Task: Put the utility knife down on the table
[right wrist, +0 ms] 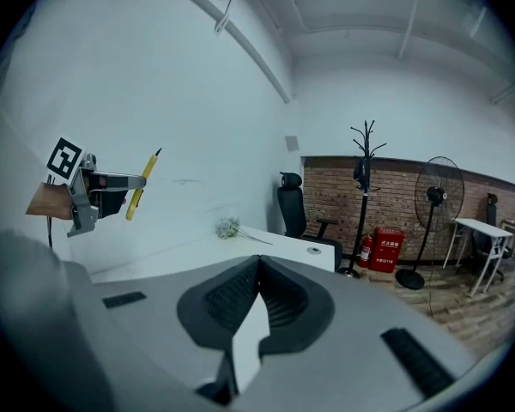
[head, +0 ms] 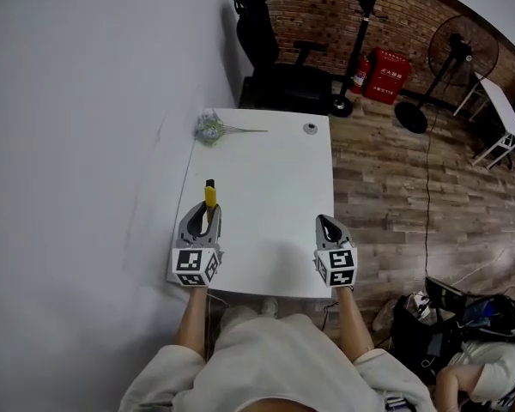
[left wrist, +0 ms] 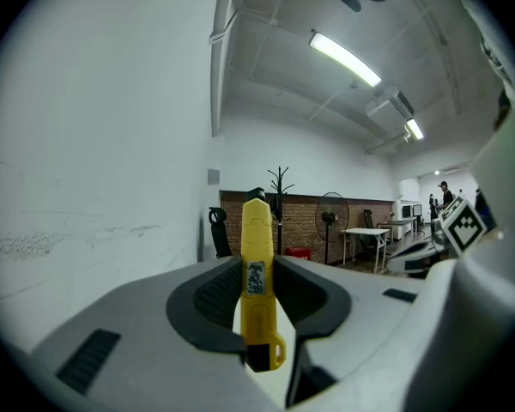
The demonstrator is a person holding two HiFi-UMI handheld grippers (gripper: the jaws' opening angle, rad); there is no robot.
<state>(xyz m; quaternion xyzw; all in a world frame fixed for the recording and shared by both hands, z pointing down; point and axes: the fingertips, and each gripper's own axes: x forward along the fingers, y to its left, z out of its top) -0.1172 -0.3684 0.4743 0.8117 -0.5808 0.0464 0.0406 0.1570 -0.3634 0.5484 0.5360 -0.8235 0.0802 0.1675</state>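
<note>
A yellow utility knife with a black tip is clamped between the jaws of my left gripper, over the left part of the white table. In the left gripper view the knife stands upright between the pads and its tip pokes out past the fingertips. From the right gripper view the left gripper and the tilted knife hang above the table. My right gripper is shut with nothing in it near the table's front right; its fingertips meet.
A small bunch of pale flowers lies at the table's far left and a small round object at the far right. Behind the table stands a black office chair. A white wall runs along the left; a wooden floor with bags lies to the right.
</note>
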